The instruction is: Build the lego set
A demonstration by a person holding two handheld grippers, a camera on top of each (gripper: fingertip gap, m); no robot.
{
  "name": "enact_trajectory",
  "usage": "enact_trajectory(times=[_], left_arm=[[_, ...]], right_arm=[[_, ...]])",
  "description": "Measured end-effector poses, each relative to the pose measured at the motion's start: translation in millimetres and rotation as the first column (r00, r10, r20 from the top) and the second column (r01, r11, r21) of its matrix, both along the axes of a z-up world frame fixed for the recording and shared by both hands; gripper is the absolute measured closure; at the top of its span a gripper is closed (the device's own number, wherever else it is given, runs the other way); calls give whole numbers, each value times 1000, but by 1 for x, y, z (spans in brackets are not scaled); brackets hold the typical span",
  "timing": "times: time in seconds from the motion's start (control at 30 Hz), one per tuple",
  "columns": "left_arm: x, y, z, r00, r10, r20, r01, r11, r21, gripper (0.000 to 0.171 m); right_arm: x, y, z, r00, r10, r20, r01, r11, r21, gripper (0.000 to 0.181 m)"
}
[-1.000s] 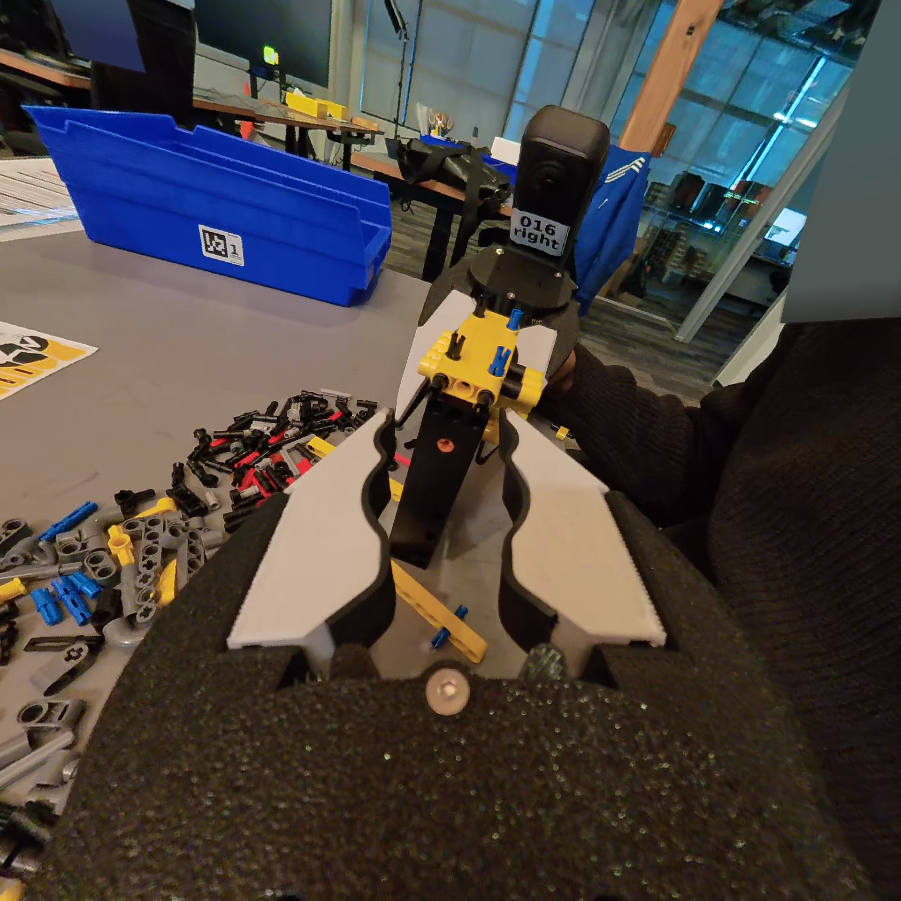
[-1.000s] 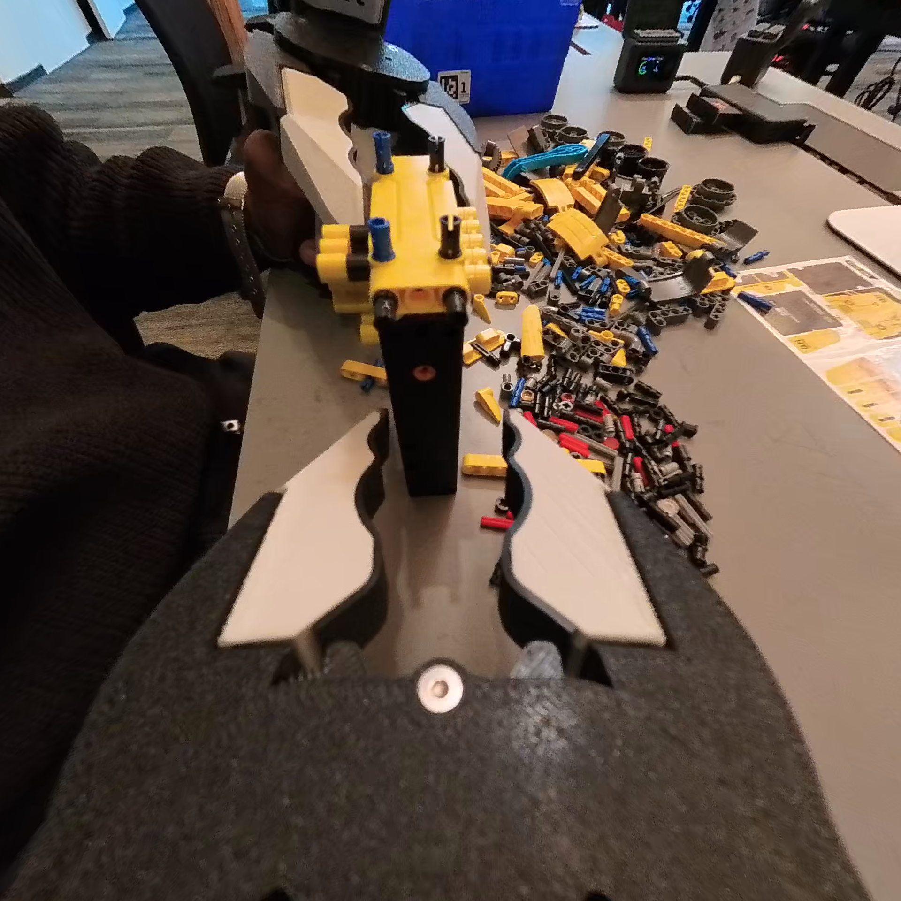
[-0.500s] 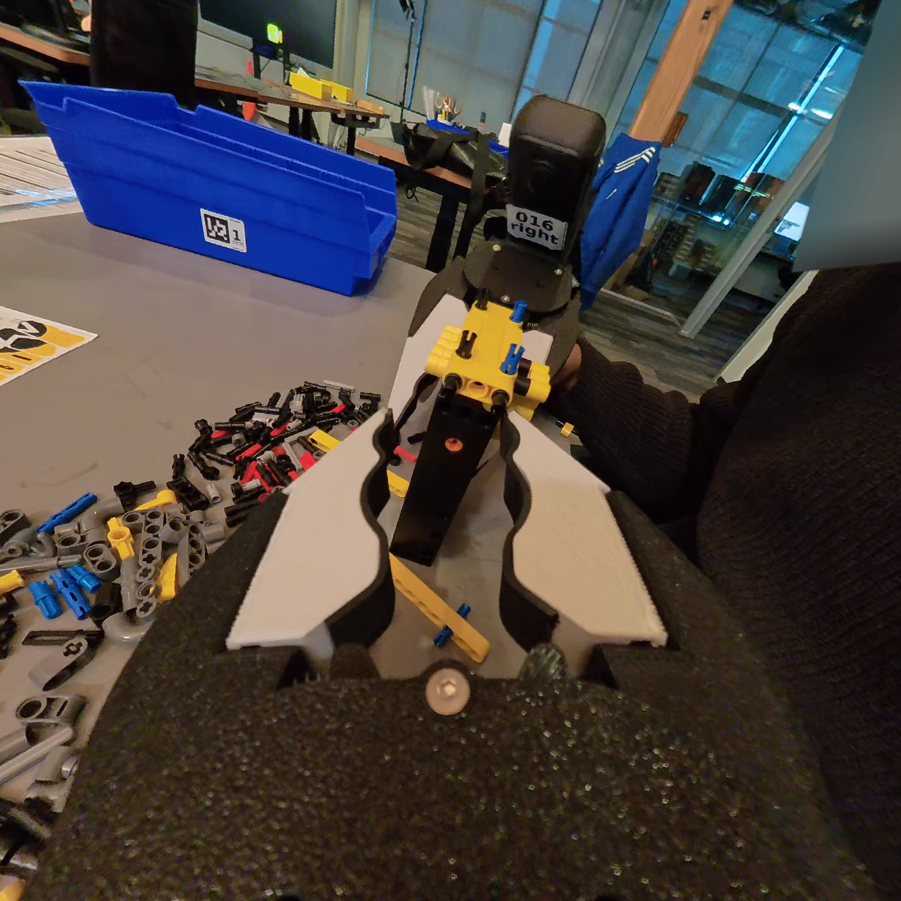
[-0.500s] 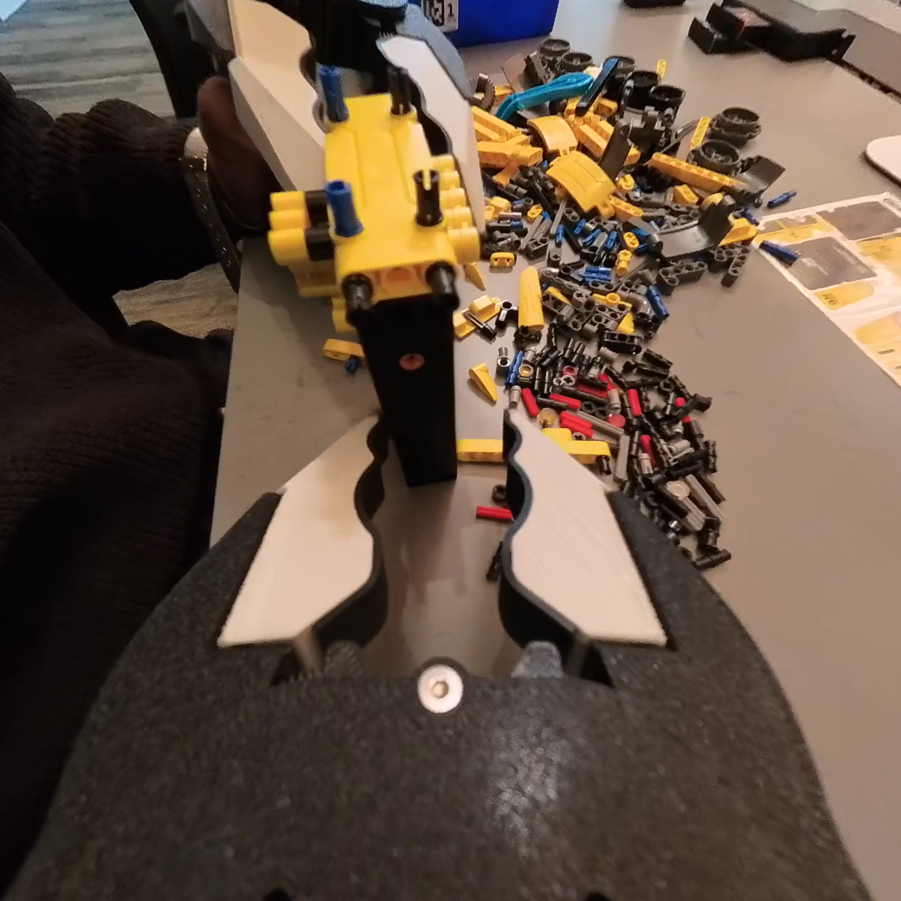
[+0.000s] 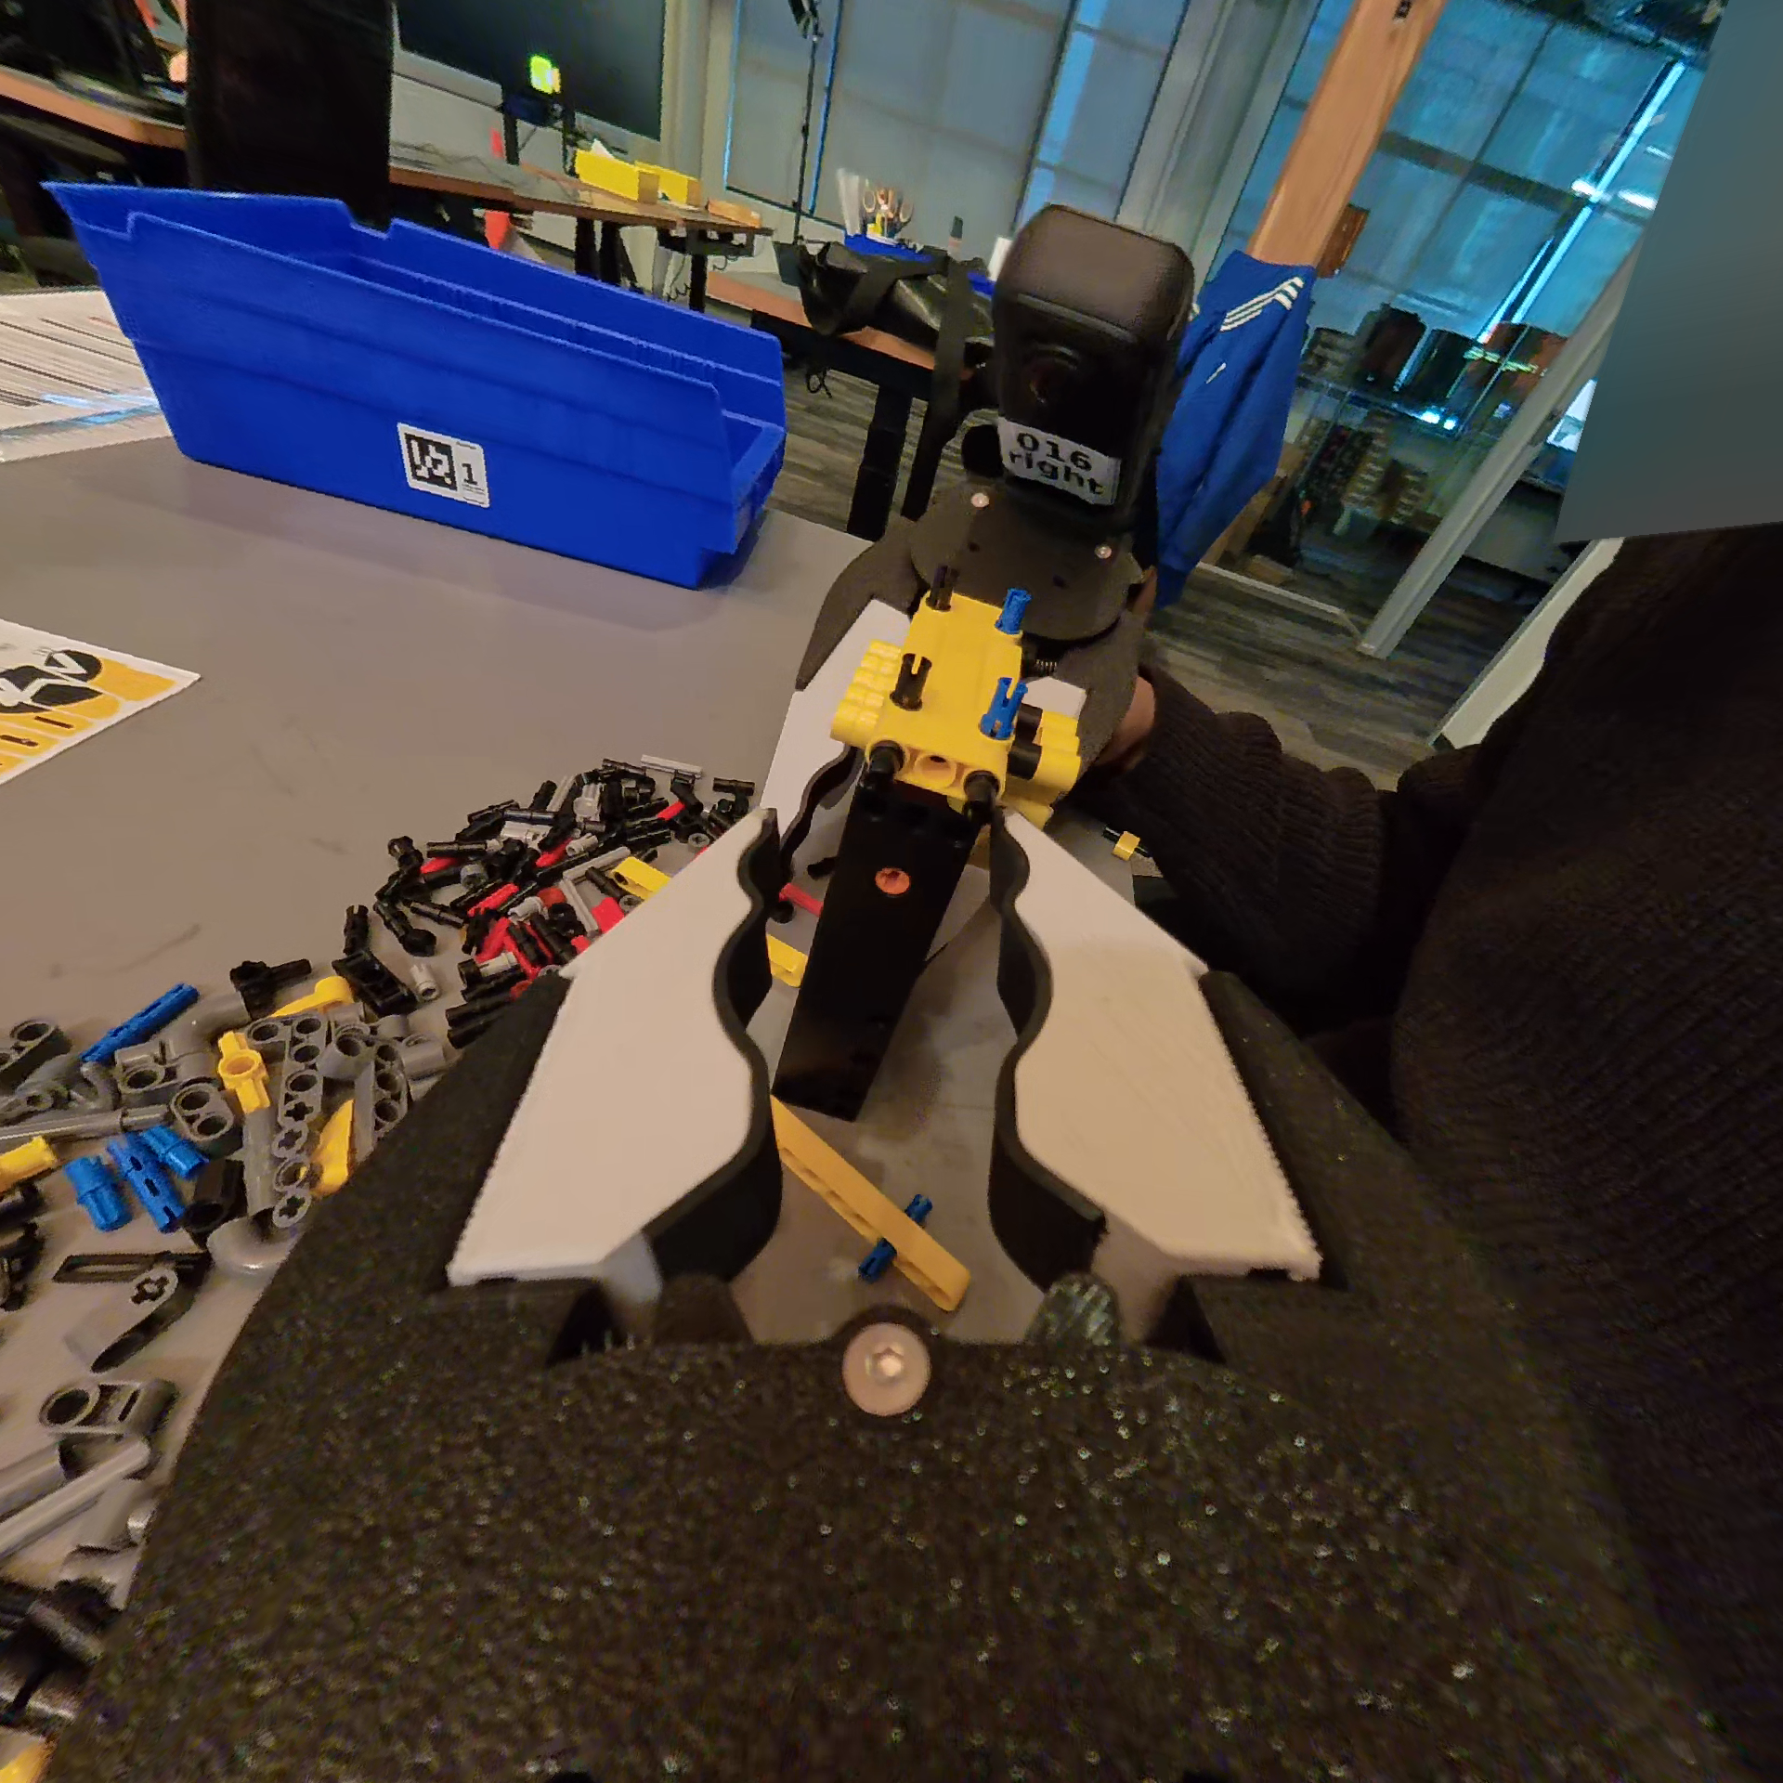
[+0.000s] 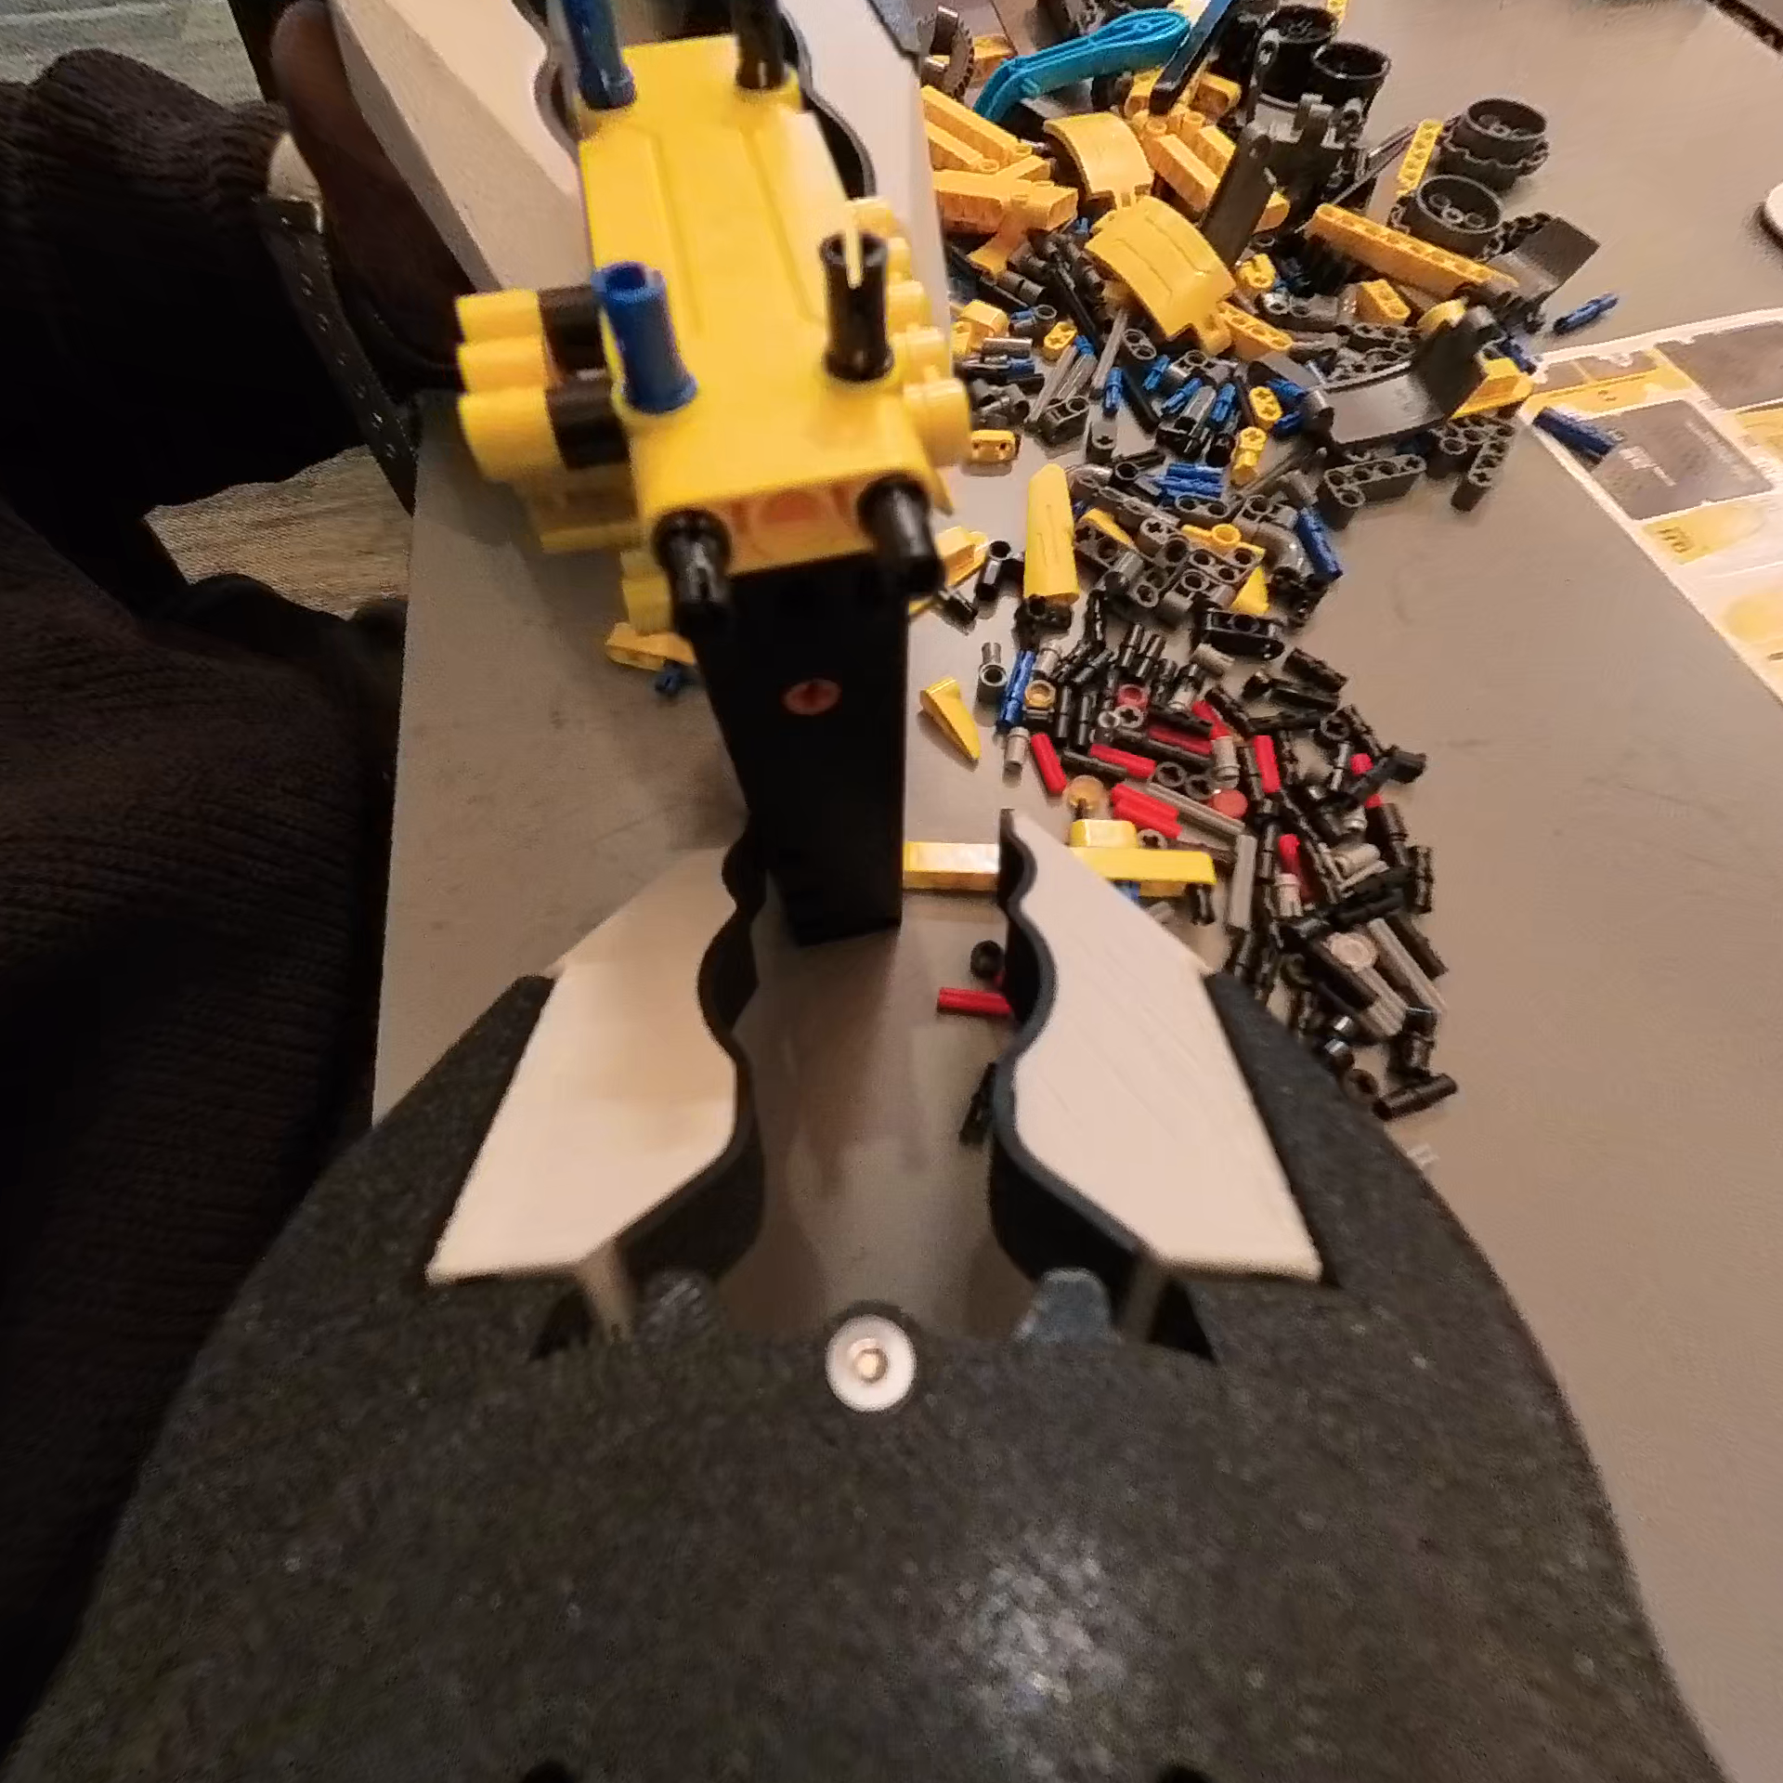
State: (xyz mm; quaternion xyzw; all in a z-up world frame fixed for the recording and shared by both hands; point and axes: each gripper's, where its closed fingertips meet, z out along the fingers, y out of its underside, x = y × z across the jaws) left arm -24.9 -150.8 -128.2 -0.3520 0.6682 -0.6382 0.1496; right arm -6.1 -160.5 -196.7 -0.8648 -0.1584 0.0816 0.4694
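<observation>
A yellow panel [image 5: 950, 675] with black and blue pins sits on top of a black block [image 5: 868, 965]. The block hangs down between the fingers of my left gripper [image 5: 883, 835]. In the right wrist view the left gripper's white fingers [image 6: 453, 125] hug the sides of the yellow panel [image 6: 733, 318]. My right gripper [image 6: 868, 839] faces it, jaws apart around the lower end of the black block [image 6: 810, 753]. A gap shows on the block's right side there. The right gripper's camera housing [image 5: 1081, 338] rises behind the assembly.
Loose black, red, grey, blue and yellow pieces [image 6: 1206, 579] cover the grey table, also in the left wrist view [image 5: 540, 888]. A yellow beam [image 5: 868, 1206] lies under my left gripper. A blue bin [image 5: 434, 367] stands behind. A printed sheet [image 6: 1688, 434] lies far right. A black sleeve [image 5: 1544, 965] is close. The grippers' ends are close to 7 cm from one another.
My right gripper has moved in and tipped down toward the assembly, so the yellow panel looks larger and nearer in its view. The assembly has kept its place between my left fingers.
</observation>
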Motion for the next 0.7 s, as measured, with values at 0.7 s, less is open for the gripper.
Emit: enact_trajectory(times=[0.7], left_arm=[[1, -1, -2, 1000, 1, -6, -1, 1000, 9, 128]], right_arm=[[0, 1, -5, 999, -6, 40, 6, 1000, -17, 132]])
